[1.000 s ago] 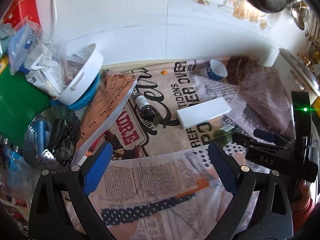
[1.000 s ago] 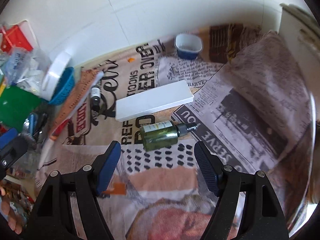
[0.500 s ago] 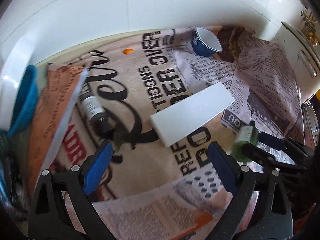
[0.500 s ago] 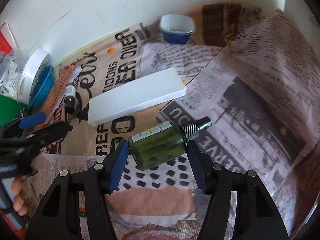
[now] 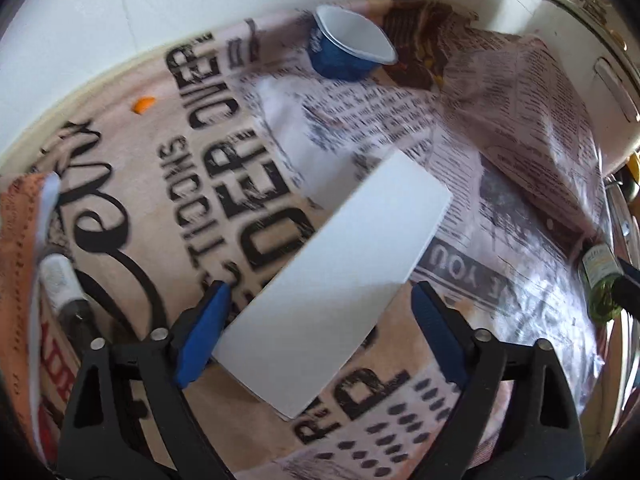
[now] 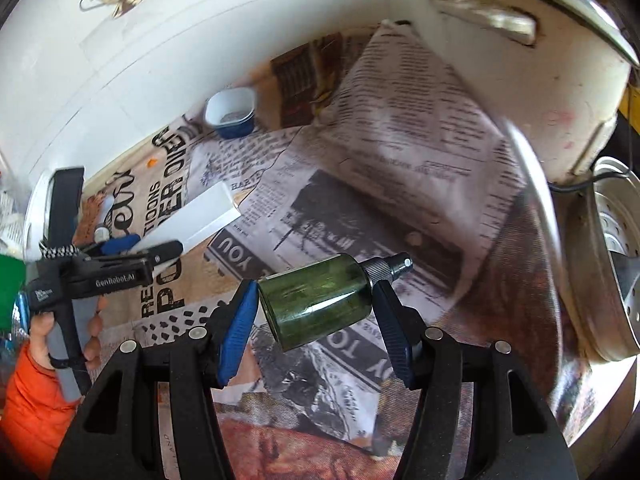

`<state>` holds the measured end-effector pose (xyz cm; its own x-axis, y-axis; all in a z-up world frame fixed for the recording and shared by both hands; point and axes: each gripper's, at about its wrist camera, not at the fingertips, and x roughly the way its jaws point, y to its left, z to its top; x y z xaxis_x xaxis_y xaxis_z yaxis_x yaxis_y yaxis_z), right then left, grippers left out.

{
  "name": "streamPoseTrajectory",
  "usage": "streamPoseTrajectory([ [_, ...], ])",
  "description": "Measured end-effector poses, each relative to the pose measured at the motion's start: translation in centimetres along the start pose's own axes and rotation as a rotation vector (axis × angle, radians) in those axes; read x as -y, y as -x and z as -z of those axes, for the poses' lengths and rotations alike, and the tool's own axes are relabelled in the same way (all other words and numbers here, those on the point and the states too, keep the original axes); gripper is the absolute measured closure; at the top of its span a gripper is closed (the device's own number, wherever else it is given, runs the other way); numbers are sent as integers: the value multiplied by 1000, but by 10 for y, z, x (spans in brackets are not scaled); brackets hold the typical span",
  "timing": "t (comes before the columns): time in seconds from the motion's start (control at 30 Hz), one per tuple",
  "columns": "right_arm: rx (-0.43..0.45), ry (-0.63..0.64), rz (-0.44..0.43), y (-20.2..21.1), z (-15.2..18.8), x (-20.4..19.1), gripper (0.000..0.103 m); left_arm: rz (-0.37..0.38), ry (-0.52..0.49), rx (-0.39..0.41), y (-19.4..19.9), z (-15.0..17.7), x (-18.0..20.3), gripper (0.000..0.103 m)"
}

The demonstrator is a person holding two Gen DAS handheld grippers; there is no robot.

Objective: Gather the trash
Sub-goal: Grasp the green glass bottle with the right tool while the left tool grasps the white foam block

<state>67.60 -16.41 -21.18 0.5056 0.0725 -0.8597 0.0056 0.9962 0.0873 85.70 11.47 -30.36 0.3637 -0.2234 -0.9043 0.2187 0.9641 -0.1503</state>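
Observation:
A flat white box lies aslant on the newspaper-covered counter. My left gripper straddles its near end from above; its jaws are closing, and a gap still shows at the right pad. The right wrist view shows the same box under the left gripper, held by a hand with an orange sleeve. My right gripper is shut on a green spray bottle, gripped across its body with the black nozzle pointing right, held above the paper. That bottle also shows at the right edge of the left wrist view.
A blue cup with a white inside stands at the back by the white wall. A small dark bottle with a white label lies at the left beside an orange paper. A white appliance and a metal pot stand at the right.
My left gripper came forward and down over the white box. My right gripper shut on the green bottle, lifted it off the newspaper and carried it to the right.

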Motion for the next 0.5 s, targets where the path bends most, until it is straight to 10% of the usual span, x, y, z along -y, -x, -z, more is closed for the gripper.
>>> streamPoseTrajectory([
  [0.5, 35, 31, -61, 21, 2, -8, 48, -97, -114, 69, 12, 53, 69, 50],
])
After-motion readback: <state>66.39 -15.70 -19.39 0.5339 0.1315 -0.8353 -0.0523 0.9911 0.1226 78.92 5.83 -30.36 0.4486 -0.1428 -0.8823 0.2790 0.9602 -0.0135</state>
